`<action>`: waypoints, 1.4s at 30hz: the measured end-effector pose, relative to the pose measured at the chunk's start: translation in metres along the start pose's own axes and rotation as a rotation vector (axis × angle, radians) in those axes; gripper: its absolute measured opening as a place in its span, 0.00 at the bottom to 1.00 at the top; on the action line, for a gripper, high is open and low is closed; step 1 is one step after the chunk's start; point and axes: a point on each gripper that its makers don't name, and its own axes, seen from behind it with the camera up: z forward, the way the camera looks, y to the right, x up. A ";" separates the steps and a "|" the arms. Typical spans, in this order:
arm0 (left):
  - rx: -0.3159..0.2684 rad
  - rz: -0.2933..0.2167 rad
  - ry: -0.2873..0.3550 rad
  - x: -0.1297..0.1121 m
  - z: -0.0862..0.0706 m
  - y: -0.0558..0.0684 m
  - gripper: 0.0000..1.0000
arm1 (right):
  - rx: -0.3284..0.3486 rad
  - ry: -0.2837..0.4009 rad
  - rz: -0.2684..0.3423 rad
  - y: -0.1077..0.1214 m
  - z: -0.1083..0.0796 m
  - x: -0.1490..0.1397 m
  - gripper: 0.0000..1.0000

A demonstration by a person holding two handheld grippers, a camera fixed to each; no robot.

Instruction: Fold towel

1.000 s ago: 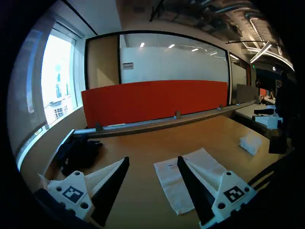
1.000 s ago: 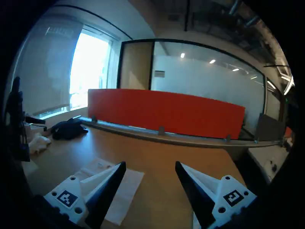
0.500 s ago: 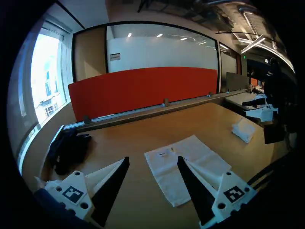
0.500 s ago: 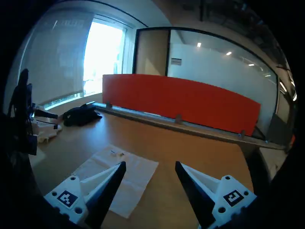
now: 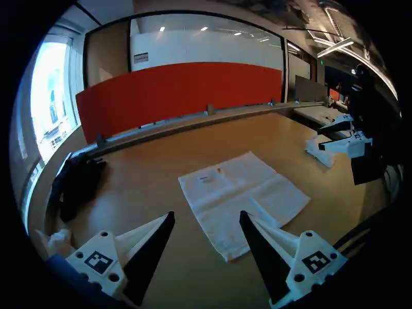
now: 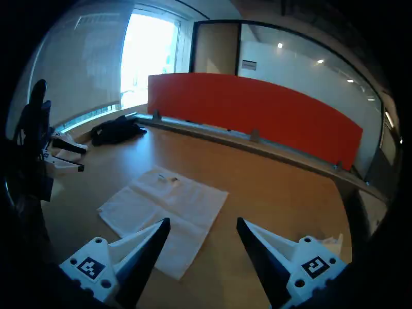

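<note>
Left gripper view: I am hovering the left gripper [image 5: 205, 213] and right gripper [image 6: 203, 220], jaws apart on both, with the flat towel [image 5: 242, 193] just ahead, lining up edge grabs.

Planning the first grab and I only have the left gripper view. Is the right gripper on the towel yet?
Observer: No. In the right gripper view the right gripper is open, with nothing between its fingers.
Operator: Where's the towel from there?
Observer: The towel lies spread flat just ahead. Its nearest corner shows in the gap between the two fingers.
Operator: How does my gripper look from that side?
Observer: The left gripper is at the far left of that view. Its fingers are apart and it sits off the towel, beyond the towel's left corner.
</note>
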 end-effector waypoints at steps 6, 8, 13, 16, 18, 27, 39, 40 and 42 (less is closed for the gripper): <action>-0.025 -0.009 -0.052 -0.028 0.015 0.008 0.93 | 0.014 -0.036 -0.011 -0.006 0.011 -0.025 1.00; -0.031 -0.008 -0.069 -0.037 0.020 0.010 0.93 | 0.019 -0.047 -0.015 -0.008 0.014 -0.032 1.00; -0.051 0.000 -0.110 -0.058 0.031 0.015 0.94 | 0.030 -0.076 -0.020 -0.012 0.021 -0.051 1.00; -0.066 0.001 -0.139 -0.071 0.037 0.020 0.93 | 0.039 -0.097 -0.025 -0.015 0.024 -0.064 1.00; -0.074 0.002 -0.156 -0.079 0.041 0.022 0.93 | 0.044 -0.113 -0.030 -0.018 0.026 -0.074 1.00; -0.097 0.006 -0.212 -0.107 0.055 0.031 0.94 | 0.075 -0.175 -0.049 -0.030 0.032 -0.112 1.00; -0.127 0.018 -0.259 -0.129 0.061 0.042 0.93 | 0.097 -0.240 -0.054 -0.036 0.036 -0.148 1.00; -0.130 0.019 -0.262 -0.130 0.061 0.043 0.93 | 0.098 -0.244 -0.053 -0.036 0.036 -0.150 0.99; -0.135 0.021 -0.269 -0.132 0.062 0.044 0.93 | 0.101 -0.252 -0.052 -0.036 0.036 -0.154 0.99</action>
